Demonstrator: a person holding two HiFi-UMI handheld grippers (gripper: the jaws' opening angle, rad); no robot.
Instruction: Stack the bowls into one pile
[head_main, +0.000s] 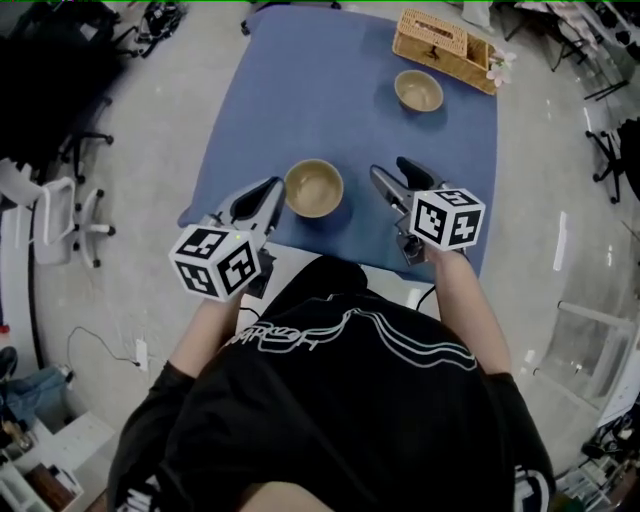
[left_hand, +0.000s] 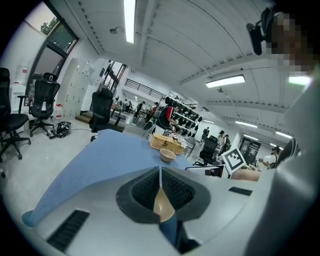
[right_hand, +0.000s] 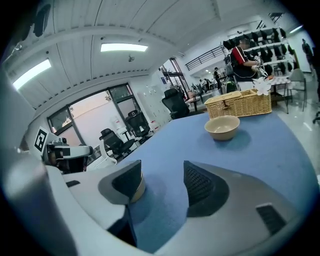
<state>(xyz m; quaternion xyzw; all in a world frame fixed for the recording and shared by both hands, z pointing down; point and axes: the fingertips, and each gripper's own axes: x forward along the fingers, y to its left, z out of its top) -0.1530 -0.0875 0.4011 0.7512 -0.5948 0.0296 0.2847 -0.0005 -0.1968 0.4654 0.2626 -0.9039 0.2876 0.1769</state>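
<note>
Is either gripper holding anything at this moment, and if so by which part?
Nothing is held. The right gripper stands open beside the near bowl; the left gripper is shut with nothing gripped.

Near tan round bowl (head_main: 313, 188) upright, mouth up. Far tan round bowl (head_main: 418, 91) upright at its 1 o'clock, well apart, unstacked.

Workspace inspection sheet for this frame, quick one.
surface: blue cloth over the table, flat.
job's things: near bowl between the grippers; far bowl by the basket; apart, not one pile.
clutter: wicker basket, flowers at the far corner.
grippers: left hand-held gripper shut, empty; right hand-held gripper open, empty.
cables: cable tangle on the floor.
surroundings: office chairs, people in the background.
</note>
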